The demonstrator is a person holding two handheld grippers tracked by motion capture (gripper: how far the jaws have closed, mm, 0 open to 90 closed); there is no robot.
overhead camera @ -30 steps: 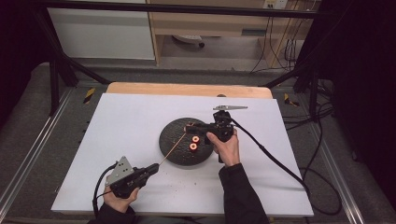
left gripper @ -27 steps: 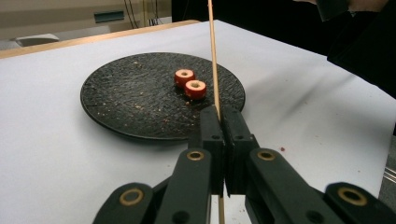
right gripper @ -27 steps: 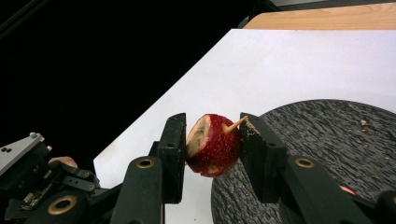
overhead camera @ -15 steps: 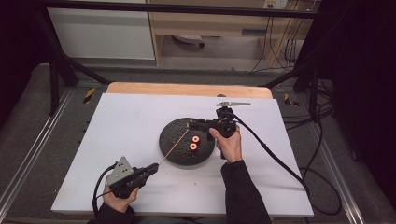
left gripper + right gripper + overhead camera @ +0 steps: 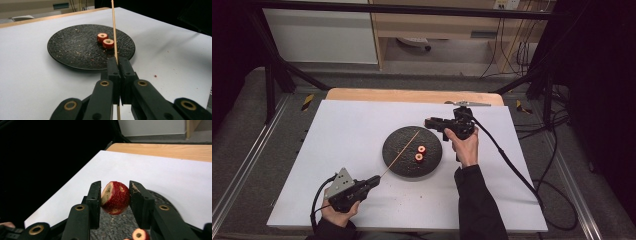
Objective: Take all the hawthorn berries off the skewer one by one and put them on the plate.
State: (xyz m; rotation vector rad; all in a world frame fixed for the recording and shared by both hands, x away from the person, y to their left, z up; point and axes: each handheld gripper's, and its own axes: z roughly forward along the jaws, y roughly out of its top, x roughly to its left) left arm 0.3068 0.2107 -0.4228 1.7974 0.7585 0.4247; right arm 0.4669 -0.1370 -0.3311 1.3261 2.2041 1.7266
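The white table top (image 5: pixel 342 130) lies bare and broad on all sides of the round black textured plate (image 5: pixel 399 156), with its light wooden far edge (image 5: pixel 412 95) well beyond the plate. The left gripper (image 5: pixel 373 180) sits near the table's near edge, its jaws clenched on a thin wooden skewer (image 5: pixel 114 32) that runs straight out ahead of them and over the plate. Two small red cored fruit rings (image 5: pixel 106 41) lie on the plate just left of the skewer line, ahead of those jaws. The right gripper (image 5: pixel 430 122) is held above the plate's far rim, its jaws grasping a red fruit piece with a pale cut face (image 5: pixel 115 198) squarely between the pads, above the plate surface.
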